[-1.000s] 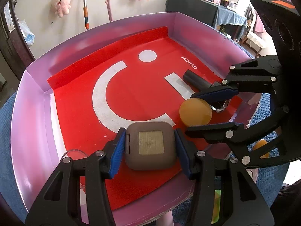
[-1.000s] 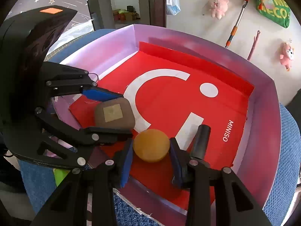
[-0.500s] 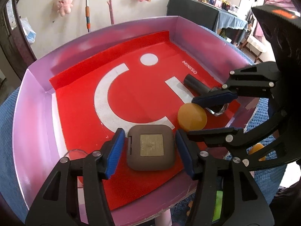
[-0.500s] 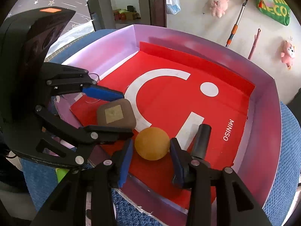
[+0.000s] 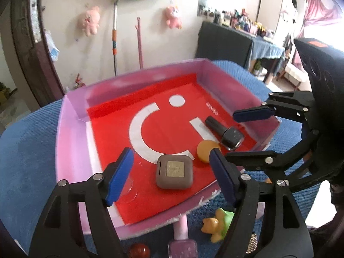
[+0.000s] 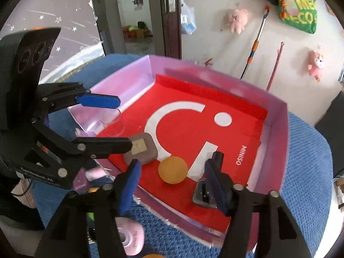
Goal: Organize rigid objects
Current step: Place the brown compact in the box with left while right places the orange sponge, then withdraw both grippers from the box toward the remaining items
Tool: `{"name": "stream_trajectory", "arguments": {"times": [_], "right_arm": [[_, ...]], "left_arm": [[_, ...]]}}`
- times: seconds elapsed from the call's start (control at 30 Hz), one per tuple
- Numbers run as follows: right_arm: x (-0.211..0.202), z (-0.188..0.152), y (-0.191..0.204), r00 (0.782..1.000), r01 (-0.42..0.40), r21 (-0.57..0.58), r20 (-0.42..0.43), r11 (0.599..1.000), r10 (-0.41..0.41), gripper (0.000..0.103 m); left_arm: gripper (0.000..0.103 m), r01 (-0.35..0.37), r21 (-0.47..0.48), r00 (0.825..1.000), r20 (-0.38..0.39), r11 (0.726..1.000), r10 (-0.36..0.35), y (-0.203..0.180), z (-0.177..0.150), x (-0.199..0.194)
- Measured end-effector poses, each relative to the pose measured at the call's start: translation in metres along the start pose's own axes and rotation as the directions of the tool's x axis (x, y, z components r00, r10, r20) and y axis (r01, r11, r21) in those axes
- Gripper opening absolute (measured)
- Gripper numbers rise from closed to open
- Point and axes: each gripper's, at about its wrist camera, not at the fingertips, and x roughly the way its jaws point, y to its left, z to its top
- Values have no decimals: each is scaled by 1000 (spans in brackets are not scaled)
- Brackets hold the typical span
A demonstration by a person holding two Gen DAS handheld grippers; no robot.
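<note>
Both tongs, left (image 5: pixel 169 172) and right (image 6: pixel 174 185), are hanging wide open and empty above the tray (image 5: pixel 71 133); next, I judge, fetching the purple bottle (image 5: pixel 182 245).

Purple polish bottle (image 5: pixel 182 246) cut by bottom edge — red ball (image 5: pixel 139 251) too.
</note>
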Motion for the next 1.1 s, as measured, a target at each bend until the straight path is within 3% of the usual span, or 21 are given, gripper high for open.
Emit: {"name": "stream_trajectory", "arguments": {"times": [0.13,0.23,0.3,0.5,0.6,0.9,1.03,1.1], "right_arm": [[-32,-2,10,998,28,11,64,1000,-29,81],[-55,-6,20,993,51,20,109,998,-53,87],[-72,-11,29,987,66,27,144,997,-69,91],[-112,-25,54,964,116,57,233,992,-126,100],[-130,-37,70,942,162,71,284,984,-176,102],[-168,-94,107,865,226,208,406,952,-295,103],[-171,-118,110,834,230,284,435,931,-339,103],[-167,-126,110,831,234,306,430,923,-353,103]], "left_arm": [[76,-19,-17,998,55,1000,20,-2,-3,-24],[86,-45,-35,994,97,998,49,-6,-9,-45],[87,-45,-45,990,134,998,51,-9,-15,-60],[91,-77,-62,965,247,995,90,-26,-36,-104],[99,-93,-100,941,315,991,120,-32,-51,-122],[100,-157,-211,887,399,965,232,-50,-107,-146],[100,-157,-225,885,400,961,239,-58,-129,-147],[100,-162,-233,887,390,959,245,-61,-140,-145]]}}
